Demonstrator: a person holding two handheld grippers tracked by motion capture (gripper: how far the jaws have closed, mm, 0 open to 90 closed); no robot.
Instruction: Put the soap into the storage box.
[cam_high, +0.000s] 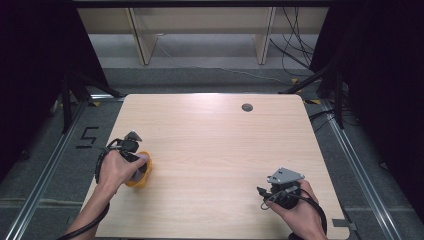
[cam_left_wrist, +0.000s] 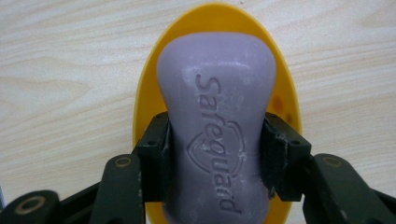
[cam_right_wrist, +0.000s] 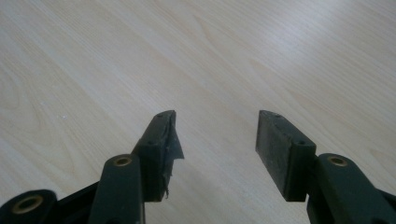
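A lilac bar of soap (cam_left_wrist: 215, 112) stamped "Safeguard" lies in a yellow oval soap dish (cam_left_wrist: 219, 16). My left gripper (cam_left_wrist: 215, 144) is shut on the soap, its two black jaws pressed against the bar's narrow waist. In the high view the dish (cam_high: 142, 177) sits near the table's left edge, and my left hand holds the left gripper (cam_high: 131, 150) over it. My right gripper (cam_right_wrist: 215, 135) is open with nothing between its jaws, just above bare wood. It sits near the front right of the table (cam_high: 282, 187).
The light wooden table (cam_high: 215, 145) has a small round grommet hole (cam_high: 247, 107) at the back. Cables trail from both grippers. Metal rails and grey floor flank the table, and wooden shelf legs stand beyond it.
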